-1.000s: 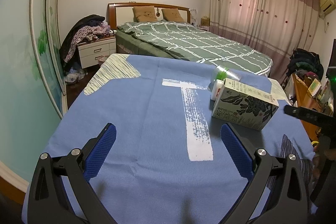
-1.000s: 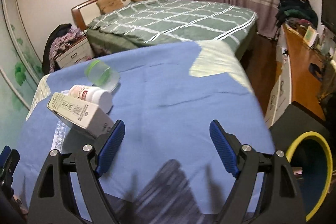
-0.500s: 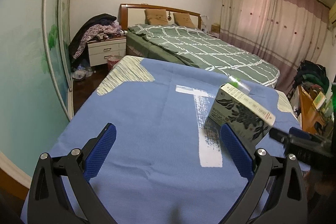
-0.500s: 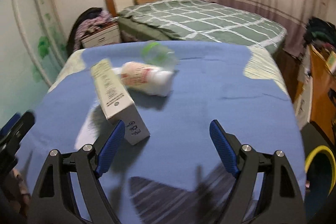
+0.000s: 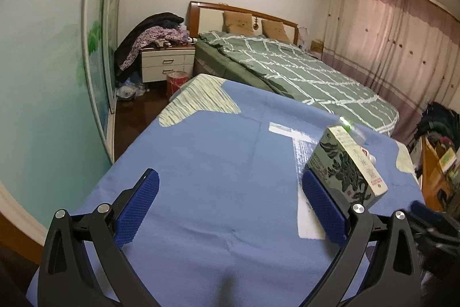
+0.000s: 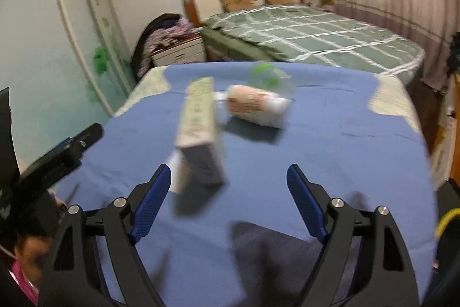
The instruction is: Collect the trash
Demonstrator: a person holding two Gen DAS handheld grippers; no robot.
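A floral-print carton (image 5: 348, 166) lies on the blue-covered table (image 5: 215, 163), just beyond the right finger of my left gripper (image 5: 228, 177), which is open with nothing between its fingers. Behind the carton a green-topped clear container (image 5: 349, 125) peeks out. In the blurred right wrist view the carton (image 6: 198, 131) lies end-on ahead of the left finger of my right gripper (image 6: 228, 171), open and holding nothing. A white bottle with a red label (image 6: 256, 105) lies on its side past it, the clear green container (image 6: 266, 74) farther back. The left gripper (image 6: 57, 154) shows at the left edge.
A bed with a green checked cover (image 5: 302, 74) stands beyond the table, with a white nightstand (image 5: 166, 65) piled with clothes and a red bin (image 5: 176, 79) on the floor. A wooden desk (image 5: 434, 171) is on the right. A yellow rim (image 6: 448, 217) shows at the lower right.
The right gripper has swung left; the carton and bottle now lie straight ahead of it instead of at its left. The left gripper has shifted, and the carton sits closer to its right finger.
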